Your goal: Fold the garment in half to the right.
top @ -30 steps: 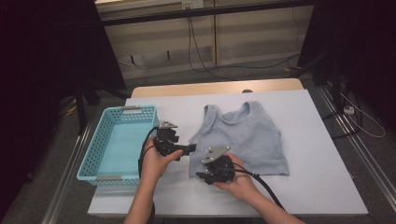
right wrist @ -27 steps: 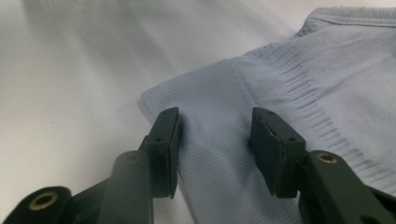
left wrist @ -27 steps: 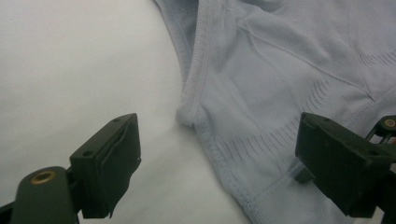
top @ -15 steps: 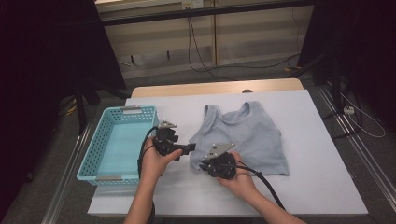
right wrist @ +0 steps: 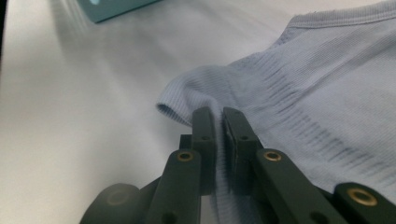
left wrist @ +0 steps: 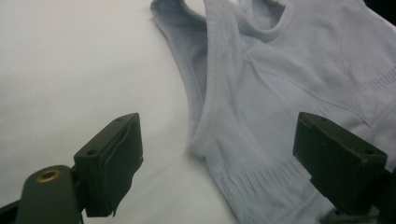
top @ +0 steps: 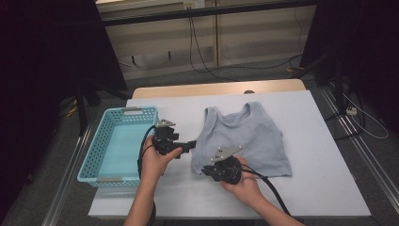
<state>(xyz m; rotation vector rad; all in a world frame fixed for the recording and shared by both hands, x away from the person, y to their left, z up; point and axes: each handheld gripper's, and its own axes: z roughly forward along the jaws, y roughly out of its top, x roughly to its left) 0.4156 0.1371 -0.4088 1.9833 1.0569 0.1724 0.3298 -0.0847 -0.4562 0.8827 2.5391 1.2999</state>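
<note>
Two grippers on the go, one in each of my hands, both working at a pale blue top [top: 244,136] that lies flat on the white table [top: 320,188], neck end away from me. It sits right of the middle, and a turquoise basket [top: 94,155] stands just off to its left, well apart from the cloth.

My right gripper [top: 205,170] is down at the top's near left corner. In the right gripper view its jaws have just been closing and are now pinched tight on the ribbed hem [right wrist: 261,88], with a fold of the fabric bunched up between them.

My left gripper [top: 192,143] hovers by the top's left edge, roughly level with the armhole. Its jaws are spread wide with nothing gripped; in the left gripper view the strap [left wrist: 187,51] and side seam run up between the two pads [left wrist: 116,158]. Whether the far pad is brushing the cloth or hanging just above it I honestly can't tell from that angle.

Black cables trail back from both grippers toward me.
</note>
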